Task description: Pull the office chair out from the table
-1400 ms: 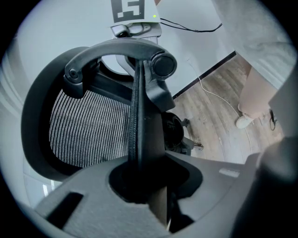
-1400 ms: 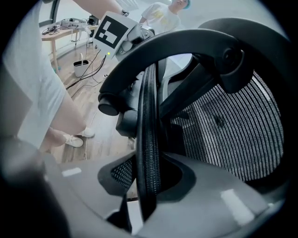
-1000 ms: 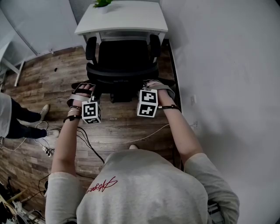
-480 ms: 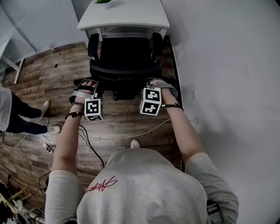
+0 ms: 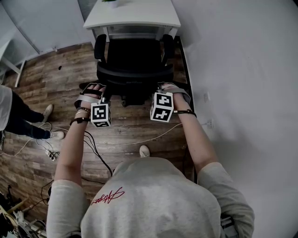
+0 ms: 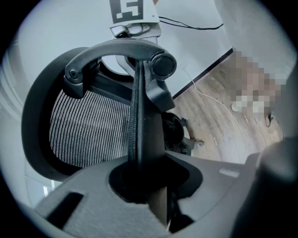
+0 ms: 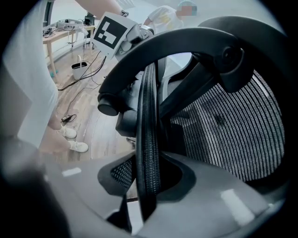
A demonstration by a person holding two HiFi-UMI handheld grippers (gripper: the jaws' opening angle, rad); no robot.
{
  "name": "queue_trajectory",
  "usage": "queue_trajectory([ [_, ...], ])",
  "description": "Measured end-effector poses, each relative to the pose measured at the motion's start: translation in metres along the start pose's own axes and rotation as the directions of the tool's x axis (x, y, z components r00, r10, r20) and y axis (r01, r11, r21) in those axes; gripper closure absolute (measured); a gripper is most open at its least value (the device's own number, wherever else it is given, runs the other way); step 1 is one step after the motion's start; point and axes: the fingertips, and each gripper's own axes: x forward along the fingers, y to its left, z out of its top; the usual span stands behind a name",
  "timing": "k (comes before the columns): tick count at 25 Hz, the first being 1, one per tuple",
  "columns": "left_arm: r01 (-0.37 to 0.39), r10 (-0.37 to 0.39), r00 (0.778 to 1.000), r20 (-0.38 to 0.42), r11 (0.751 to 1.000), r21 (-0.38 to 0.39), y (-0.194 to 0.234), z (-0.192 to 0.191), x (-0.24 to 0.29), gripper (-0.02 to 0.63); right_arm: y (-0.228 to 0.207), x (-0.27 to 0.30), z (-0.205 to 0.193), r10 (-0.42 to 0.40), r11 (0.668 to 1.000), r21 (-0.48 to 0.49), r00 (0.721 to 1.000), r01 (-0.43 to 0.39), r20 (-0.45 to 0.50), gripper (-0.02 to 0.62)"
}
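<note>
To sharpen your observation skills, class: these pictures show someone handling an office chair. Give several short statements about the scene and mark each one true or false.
1. The left gripper and the right gripper both clamp the chair by its back edge. True.
2. The chair lies tipped over. False: it stands upright, facing the white table.
3. The floor is carpeted. False: it is wood planks.
4. Cables lie on the floor. True.
5. A second person stands at the left of the head view. True.
</note>
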Motion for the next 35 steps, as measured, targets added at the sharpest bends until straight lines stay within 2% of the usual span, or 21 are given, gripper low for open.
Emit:
queue_trajectory([
  [35, -0.012, 0.012, 1.0, 0.011, 1.0, 0.021, -0.047, 0.011, -0.057, 0.538, 0.069, -0.033, 0.015, -0.012, 1.0, 0.012, 1.0, 0.013, -0.022, 0.495],
])
